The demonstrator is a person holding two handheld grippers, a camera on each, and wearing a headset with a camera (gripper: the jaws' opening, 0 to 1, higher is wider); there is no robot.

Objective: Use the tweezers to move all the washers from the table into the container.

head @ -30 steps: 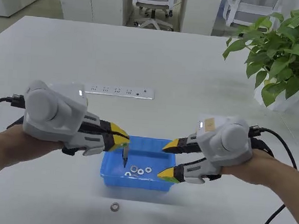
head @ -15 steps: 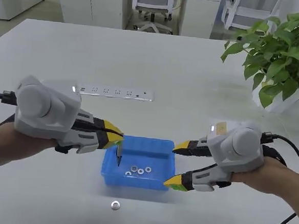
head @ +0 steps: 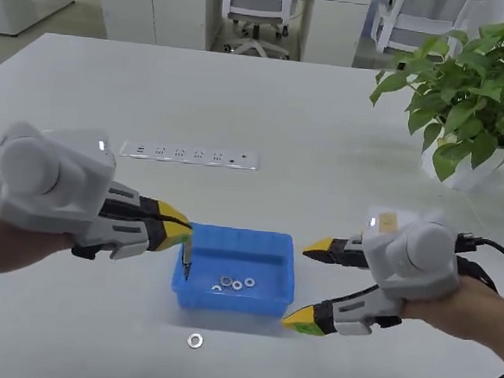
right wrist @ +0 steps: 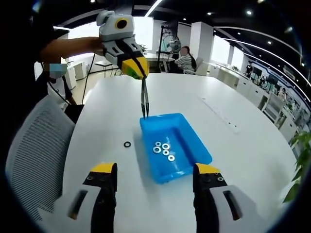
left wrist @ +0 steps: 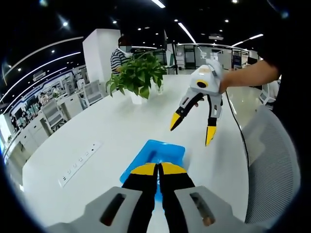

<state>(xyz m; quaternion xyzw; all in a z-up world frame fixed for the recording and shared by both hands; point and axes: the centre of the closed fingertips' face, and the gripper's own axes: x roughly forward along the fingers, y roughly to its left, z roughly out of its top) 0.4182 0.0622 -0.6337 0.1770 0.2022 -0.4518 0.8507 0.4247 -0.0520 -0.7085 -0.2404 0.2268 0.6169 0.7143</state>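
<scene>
White tabletop (head: 266,112) in an open office carries a power strip (head: 189,155), and a potted plant (head: 475,92) stands at its right side.

The left gripper (head: 180,227) has its yellow-tipped jaws pressed together on the top of the tweezers (head: 187,258). In its own view the left gripper's two jaws sit side by side with almost no gap. The tweezers hang straight down from the jaws, thin and dark, with their tips at the left edge of the container (head: 240,236). Whether the tips touch the wall cannot be told. In the right gripper view the tips show no washer between them.

The right gripper (head: 308,281) is spread wide and holds nothing. One jaw sits beside the container's right rim and the other lower, near its front right corner, both clear of it.

The container is a shallow blue plastic tray. A small cluster of washers (head: 235,284) lies on its floor, silvery rings close together near the middle.

One washer (head: 195,341) lies flat on the table just in front of the tray's front left corner, apart from it.
</scene>
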